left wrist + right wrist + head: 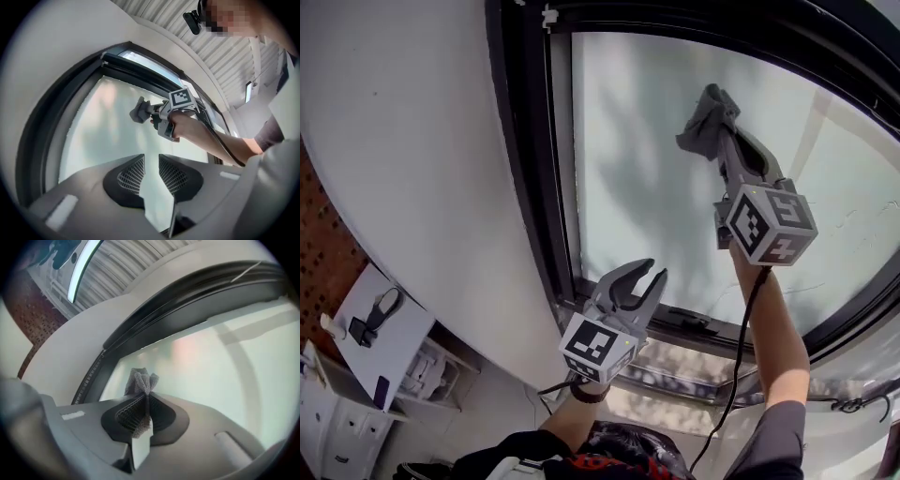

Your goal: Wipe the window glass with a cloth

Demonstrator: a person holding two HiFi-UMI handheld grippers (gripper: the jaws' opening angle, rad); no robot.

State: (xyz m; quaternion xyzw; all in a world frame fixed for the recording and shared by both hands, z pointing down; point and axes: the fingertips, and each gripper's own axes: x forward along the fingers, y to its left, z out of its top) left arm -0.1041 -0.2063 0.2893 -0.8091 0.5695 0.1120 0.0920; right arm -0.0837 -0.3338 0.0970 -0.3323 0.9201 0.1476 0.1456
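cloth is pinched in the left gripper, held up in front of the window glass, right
No, one thing is off: the cloth is pinched in the right gripper, not the left, as the right gripper view shows. It is held up in front of the glass.

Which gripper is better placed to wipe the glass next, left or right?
Right. The right gripper is shut on the grey cloth, held up at the window glass. The left gripper is open and empty, lower down near the window frame.
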